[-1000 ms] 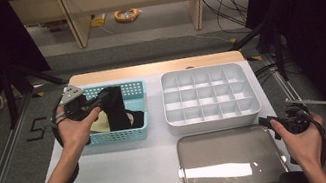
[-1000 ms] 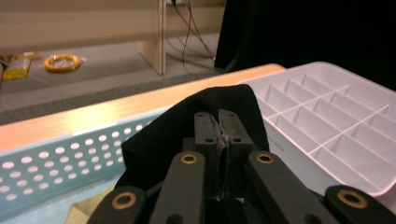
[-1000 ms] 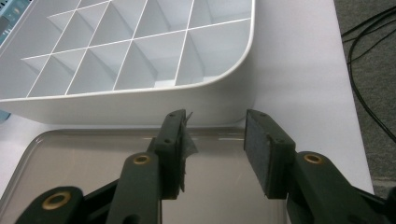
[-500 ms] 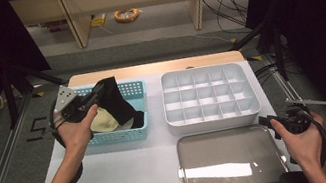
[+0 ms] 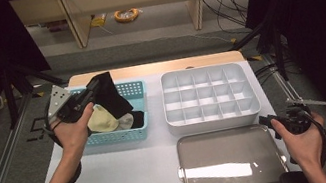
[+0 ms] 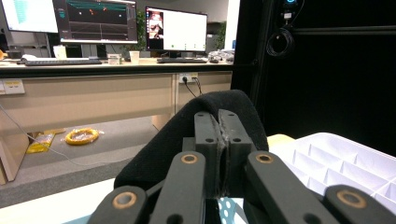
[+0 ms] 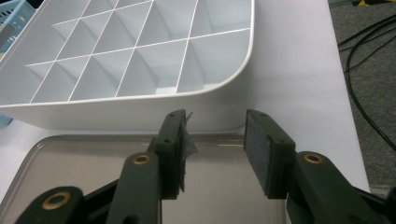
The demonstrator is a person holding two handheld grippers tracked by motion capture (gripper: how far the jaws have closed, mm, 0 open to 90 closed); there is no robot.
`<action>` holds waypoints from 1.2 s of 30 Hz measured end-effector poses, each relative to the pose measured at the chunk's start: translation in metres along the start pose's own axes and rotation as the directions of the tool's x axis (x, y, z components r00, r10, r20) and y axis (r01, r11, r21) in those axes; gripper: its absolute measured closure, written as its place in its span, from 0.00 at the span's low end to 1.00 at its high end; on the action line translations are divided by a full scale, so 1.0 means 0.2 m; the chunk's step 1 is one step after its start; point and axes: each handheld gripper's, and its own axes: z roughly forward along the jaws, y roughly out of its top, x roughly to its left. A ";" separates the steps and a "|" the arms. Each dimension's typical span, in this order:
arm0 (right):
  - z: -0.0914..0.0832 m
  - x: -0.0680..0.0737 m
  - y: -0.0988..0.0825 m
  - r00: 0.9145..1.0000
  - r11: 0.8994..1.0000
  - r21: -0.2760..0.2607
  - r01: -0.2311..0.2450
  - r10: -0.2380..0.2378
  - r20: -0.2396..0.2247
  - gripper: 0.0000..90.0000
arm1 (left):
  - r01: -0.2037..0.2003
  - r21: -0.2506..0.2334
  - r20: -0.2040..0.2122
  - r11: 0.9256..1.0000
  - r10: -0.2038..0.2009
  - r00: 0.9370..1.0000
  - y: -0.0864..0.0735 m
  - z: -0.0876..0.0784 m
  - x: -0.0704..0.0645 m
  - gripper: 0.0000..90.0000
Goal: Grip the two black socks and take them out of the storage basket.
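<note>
Now your left hand-held gripper [image 5: 91, 90] has its jaws pinched nearly together on a black sock [image 5: 110, 96], and the left gripper view shows the cloth [image 6: 187, 135] bulging up behind and around the tips. The sock hangs above the turquoise basket [image 5: 138, 107], its lower end trailing down toward the pale yellow sock [image 5: 101, 121] and the other rolled pieces lying inside. Judging by that, you are in the middle of lifting it clear, so keep the squeeze firm and bring the cloth up until its tail is free of the basket's rim and of the socks beneath; a dragging end could pull a second piece out with it.

From there the likely goal is the white compartment tray [image 5: 214, 119], just to the right of the basket on the white tabletop [image 5: 130, 173]. Carry the sock over level, choose one cell, and lower it well inside before letting go, because soft cloth tends to drape across the dividers.

Your right hand-held gripper [image 5: 271, 125] rests at the tabletop's right edge with its jaws standing wide and nothing between them [image 7: 212, 140], pointed over the clear lid [image 5: 230, 166] toward the tray's near corner [image 7: 233, 70]. It looks well placed to tuck in any stray end.
</note>
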 end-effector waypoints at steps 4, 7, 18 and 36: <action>0.01 0.00 -0.01 1.000 1.000 -0.016 0.005 -0.005 -0.006 0.66 | -0.007 -0.021 0.002 1.000 0.007 1.000 0.02 -0.03 -0.01 0.97; 0.01 0.00 0.00 1.000 1.000 -0.017 0.022 -0.022 -0.004 0.66 | -0.015 -0.044 0.006 0.999 0.015 1.000 0.04 -0.06 -0.02 0.97; 0.02 0.01 -0.01 1.000 1.000 -0.010 -0.008 0.008 -0.018 0.66 | -0.019 -0.088 0.044 0.996 0.023 0.999 0.13 -0.16 -0.08 0.97; 0.02 0.02 -0.01 1.000 1.000 -0.012 -0.013 0.012 -0.020 0.66 | -0.022 -0.115 0.099 0.993 0.034 0.995 0.15 -0.33 -0.16 0.97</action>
